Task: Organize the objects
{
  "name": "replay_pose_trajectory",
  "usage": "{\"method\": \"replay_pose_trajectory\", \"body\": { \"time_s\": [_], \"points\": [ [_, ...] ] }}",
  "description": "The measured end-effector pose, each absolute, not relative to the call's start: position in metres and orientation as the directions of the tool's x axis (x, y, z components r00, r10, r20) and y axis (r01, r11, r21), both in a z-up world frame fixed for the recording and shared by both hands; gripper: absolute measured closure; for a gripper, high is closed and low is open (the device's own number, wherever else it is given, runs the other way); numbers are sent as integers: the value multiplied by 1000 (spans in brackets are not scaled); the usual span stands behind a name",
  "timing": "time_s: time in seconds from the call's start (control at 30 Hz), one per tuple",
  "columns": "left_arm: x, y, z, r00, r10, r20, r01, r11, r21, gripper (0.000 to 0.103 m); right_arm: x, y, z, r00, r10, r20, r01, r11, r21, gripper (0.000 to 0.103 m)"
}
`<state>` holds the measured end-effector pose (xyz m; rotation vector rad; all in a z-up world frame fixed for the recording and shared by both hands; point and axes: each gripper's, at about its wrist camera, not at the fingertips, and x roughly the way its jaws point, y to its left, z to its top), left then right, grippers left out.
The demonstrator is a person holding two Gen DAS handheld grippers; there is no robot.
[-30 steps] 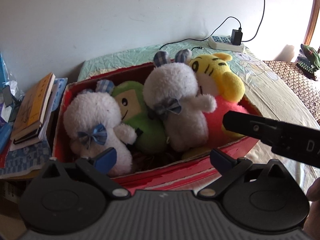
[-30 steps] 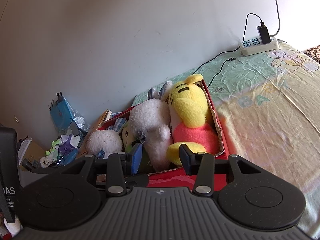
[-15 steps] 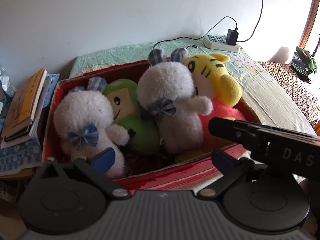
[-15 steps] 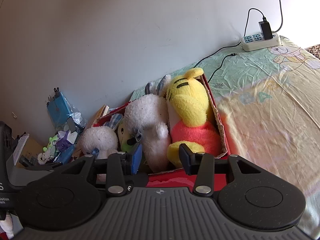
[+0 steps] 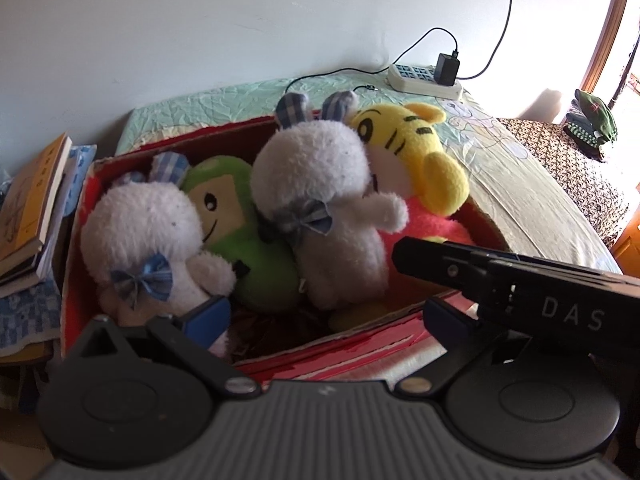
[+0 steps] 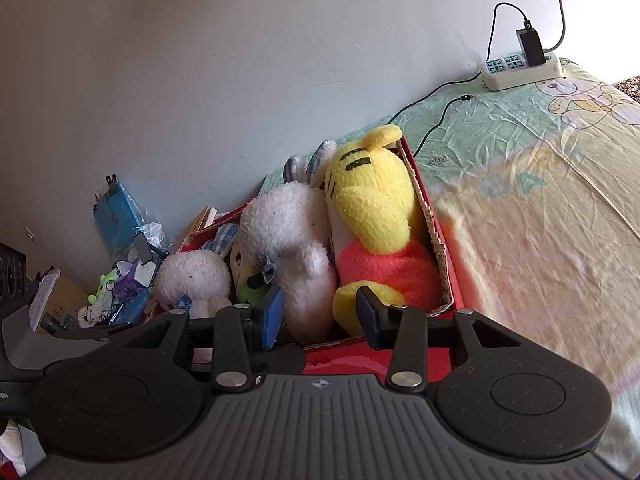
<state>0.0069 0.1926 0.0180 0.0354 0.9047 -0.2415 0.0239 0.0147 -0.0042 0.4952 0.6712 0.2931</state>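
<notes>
Four soft plush toys sit packed side by side in the open red cardboard box [image 5: 280, 354] on the bed [image 6: 532, 216]: a small white fluffy rabbit with a blue bow [image 5: 140, 236] at the left end, a green round-faced doll [image 5: 240, 236] beside it, a larger white rabbit with checked ears [image 5: 320, 200], and a yellow tiger in a red shirt [image 5: 416, 168] against the right wall. The left tongs [image 5: 326, 318] hang wide open over the box's near edge, holding nothing. The right tongs [image 6: 320, 314] are closing, part open above the near rim with nothing gripped between the pads. A white power strip [image 6: 520, 70] lies by the wall, and stacked books [image 5: 32, 208] stand left of the box
</notes>
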Motion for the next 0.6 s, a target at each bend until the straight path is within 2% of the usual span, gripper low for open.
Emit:
{"method": "replay_pose_trajectory", "body": {
  "time_s": [0.23, 0.4, 0.6],
  "points": [
    [8, 192, 17, 583, -205, -786, 233, 969, -80, 0, 25, 14, -5, 752, 411, -515, -99, 843, 528, 60],
    [13, 189, 4, 535, -186, -824, 222, 972, -75, 0, 23, 21, -5, 765, 388, -514, -113, 867, 486, 60],
    [9, 189, 7, 550, -176, -816, 225, 973, -58, 0, 22, 21, -6, 772, 381, -509, -115, 871, 479, 60]
  ]
}}
